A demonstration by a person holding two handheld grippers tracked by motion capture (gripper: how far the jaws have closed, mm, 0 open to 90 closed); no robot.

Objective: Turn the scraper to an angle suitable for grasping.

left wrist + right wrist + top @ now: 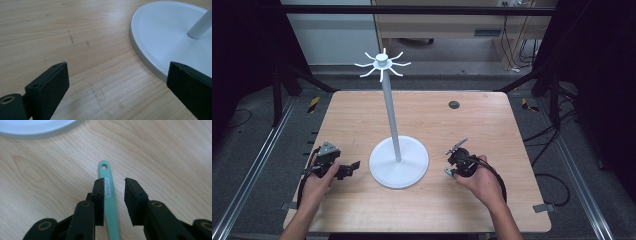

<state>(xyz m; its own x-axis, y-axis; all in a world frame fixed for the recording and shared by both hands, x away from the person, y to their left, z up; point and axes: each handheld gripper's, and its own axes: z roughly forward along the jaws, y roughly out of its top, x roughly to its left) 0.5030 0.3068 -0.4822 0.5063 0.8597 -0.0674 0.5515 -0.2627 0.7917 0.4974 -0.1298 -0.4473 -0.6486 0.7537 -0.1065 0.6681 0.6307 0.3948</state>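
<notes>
A teal handle (pixel 111 212) with a hole at its end lies flat on the wooden table, and a small teal end (pixel 447 172) shows by the right hand. My right gripper (pixel 114 181) is open around it, the handle close against one jaw and a gap to the other. In the high view my right gripper (pixel 452 167) sits right of the white stand's round base (pixel 399 162). A thin pole (pixel 390 110) rises from that base to a ring of hooks (pixel 382 62). My left gripper (pixel 349 170) rests left of the base, open and holding nothing (pixel 116 72).
The stand's base (pixel 162 32) lies just ahead of the left jaws, and its rim (pixel 37 127) curves ahead of the right jaws. A dark round grommet (pixel 454 104) is set into the table (pixel 362 115) at the back. Metal rails and cables run on the floor around it.
</notes>
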